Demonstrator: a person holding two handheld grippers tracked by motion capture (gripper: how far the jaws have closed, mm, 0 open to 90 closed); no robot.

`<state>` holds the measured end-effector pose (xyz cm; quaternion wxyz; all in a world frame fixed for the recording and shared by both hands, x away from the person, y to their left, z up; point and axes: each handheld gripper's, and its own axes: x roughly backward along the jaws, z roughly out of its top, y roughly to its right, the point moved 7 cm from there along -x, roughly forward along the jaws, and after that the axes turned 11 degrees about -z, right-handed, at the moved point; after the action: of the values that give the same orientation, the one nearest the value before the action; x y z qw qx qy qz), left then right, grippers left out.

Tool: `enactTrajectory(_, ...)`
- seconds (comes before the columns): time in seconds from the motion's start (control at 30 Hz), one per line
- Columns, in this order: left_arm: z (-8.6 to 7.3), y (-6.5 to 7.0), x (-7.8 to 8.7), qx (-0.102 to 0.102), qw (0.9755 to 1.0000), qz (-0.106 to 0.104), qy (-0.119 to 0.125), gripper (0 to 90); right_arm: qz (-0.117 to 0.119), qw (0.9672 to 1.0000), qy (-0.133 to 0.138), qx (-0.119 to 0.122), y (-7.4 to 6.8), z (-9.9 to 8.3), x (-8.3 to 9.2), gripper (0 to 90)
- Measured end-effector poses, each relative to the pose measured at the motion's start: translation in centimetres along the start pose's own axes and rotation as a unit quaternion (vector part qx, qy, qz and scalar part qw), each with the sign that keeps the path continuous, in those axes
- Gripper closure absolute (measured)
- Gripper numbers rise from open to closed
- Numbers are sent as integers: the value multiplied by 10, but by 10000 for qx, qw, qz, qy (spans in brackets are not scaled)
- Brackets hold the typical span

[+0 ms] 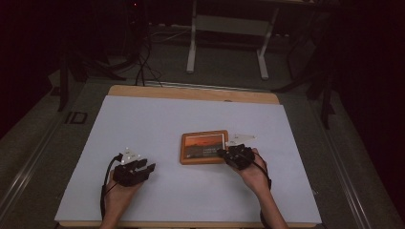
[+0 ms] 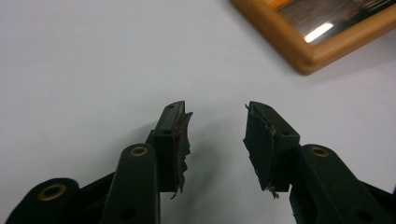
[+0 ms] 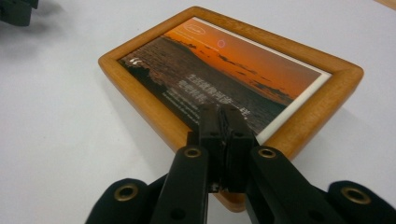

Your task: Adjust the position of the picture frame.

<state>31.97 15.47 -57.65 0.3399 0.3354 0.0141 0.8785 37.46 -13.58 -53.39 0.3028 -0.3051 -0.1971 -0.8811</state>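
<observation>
A wooden picture frame point(image 1: 204, 147) with an orange sunset print lies flat on the white sheet, right of the middle. My right gripper point(image 1: 222, 153) is at the frame's near right corner. In the right gripper view its jaws point(image 3: 224, 112) are pressed together with nothing between them, their tips over the print just inside the wooden border point(image 3: 140, 100). Whether they touch the glass I cannot tell. My left gripper point(image 1: 148, 169) rests at the left, apart from the frame. Its jaws point(image 2: 217, 126) stand open over bare sheet, with a frame corner point(image 2: 322, 46) ahead to the right.
The white sheet point(image 1: 191, 114) covers a wooden table whose far edge point(image 1: 191, 92) shows. Behind the table, on the dark floor, stand a white desk frame point(image 1: 224, 28) and cables. The left gripper's body point(image 3: 16, 11) shows at the top left of the right gripper view.
</observation>
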Motion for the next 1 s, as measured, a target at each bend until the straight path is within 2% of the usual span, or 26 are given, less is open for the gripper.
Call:
enactTrajectory(0.07,1,0,-2,-4,9999,-94,-38,581,14,10000,3,68,-2,1,0,871)
enactTrajectory(0.13,4,1,-3,-92,9999,-66,-116,581,56,9999,29,106,-6,2,0,867)
enactTrajectory(0.2,11,3,-4,-162,9997,-159,-88,596,111,9998,58,156,-11,2,2,868)
enactTrajectory(0.37,29,9,-16,-404,9987,-317,-54,701,202,9994,71,282,-22,-3,6,884)
enactTrajectory(0.43,35,10,-23,-500,9981,-333,-113,750,209,9992,61,342,-24,-5,7,893)
enactTrajectory(0.5,42,10,-28,-578,9974,-411,-153,804,237,9990,53,364,-26,-8,9,896)
enactTrajectory(0.6,51,8,-37,-665,9968,-423,-165,888,259,9990,55,360,-26,-12,12,897)
enactTrajectory(0.73,67,2,-51,-736,9965,-370,-135,894,280,9990,27,342,-26,-18,11,897)
enactTrajectory(0.87,83,-1,-68,-969,9945,-378,-147,895,314,9990,18,320,-27,-22,12,897)
enactTrajectory(1.0,97,-6,-88,-974,9943,-370,-208,895,311,9990,-8,311,-26,-26,12,897)
